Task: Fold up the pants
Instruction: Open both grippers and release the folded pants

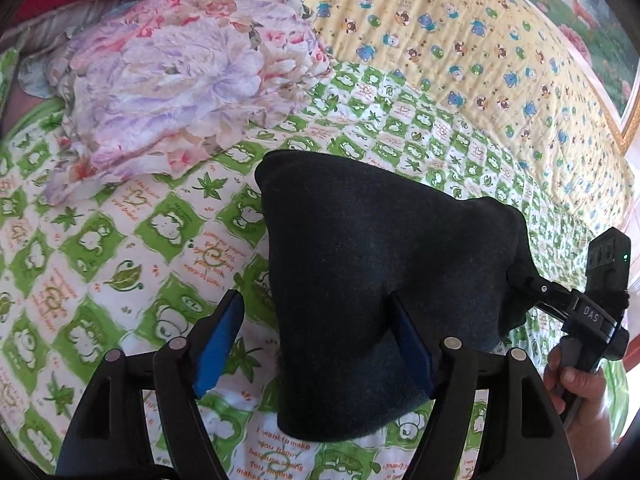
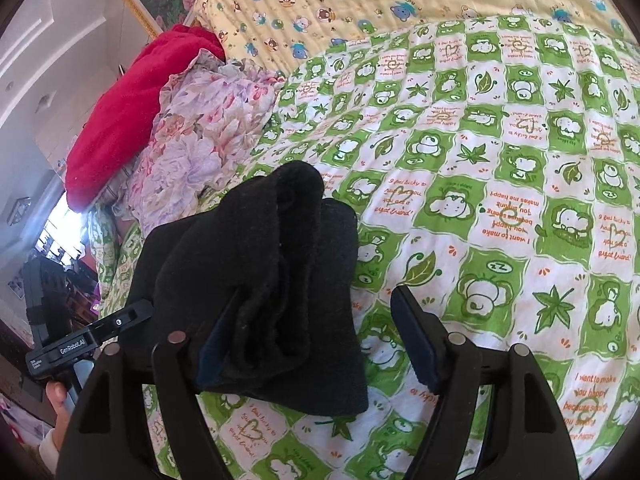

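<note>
Left wrist view: I see one dark pair of pants [image 1: 360, 280] on the bed [image 1: 120, 240], both my grippers [image 1: 316, 344] [image 2: 316, 340] with jaws wide, gripping nothing.

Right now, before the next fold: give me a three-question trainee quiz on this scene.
1. True or false: the left gripper is clamped shut on the dark pants.
2. Which lies on the bed beyond the pants? A: floral cloth. B: a plate. C: a book.
3. Fill in: the quilt under the pants is checked white and ____.
Key: 1 false, its jaws stand open; 2 A; 3 green.
</note>
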Available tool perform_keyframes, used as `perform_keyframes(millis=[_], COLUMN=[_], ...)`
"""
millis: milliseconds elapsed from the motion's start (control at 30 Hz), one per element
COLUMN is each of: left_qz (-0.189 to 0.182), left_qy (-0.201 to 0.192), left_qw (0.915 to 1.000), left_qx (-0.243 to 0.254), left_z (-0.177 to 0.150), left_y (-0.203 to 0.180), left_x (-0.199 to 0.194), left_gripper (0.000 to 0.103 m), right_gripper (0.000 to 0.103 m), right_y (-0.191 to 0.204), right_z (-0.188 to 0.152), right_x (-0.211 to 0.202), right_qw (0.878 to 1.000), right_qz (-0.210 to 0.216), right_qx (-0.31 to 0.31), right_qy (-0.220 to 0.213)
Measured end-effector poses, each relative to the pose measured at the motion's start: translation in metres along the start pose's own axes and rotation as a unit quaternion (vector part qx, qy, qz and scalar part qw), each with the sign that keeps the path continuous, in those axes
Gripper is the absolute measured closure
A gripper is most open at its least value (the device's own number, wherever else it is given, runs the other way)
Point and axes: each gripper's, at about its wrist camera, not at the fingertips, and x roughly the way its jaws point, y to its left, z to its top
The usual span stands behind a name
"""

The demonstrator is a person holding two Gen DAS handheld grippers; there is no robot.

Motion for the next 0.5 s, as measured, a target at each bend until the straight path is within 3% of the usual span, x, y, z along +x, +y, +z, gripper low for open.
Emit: perform_keyframes(millis=[333,500], left_qz=[0.009,0.016], left_qy=[-0.017,-0.022], left_qw=[0.9989,0.9982], left_qx=[0.043,0.053], left_z=[-0.009,-0.014], left_y=[-0.018,-0.023], left_x=[-0.030,-0.041], left_gripper=[0.022,0.021], right_gripper=[0.026,0.017], right_y=[0.030,0.047], right_z=[-0.003,-0.012], right_x=[-0.033,-0.045], right_qw=[0.999,0.996], right_qz=[0.012,0.002], right_qx=[-0.049,-0.088], right_qy=[-0.015,-0.022])
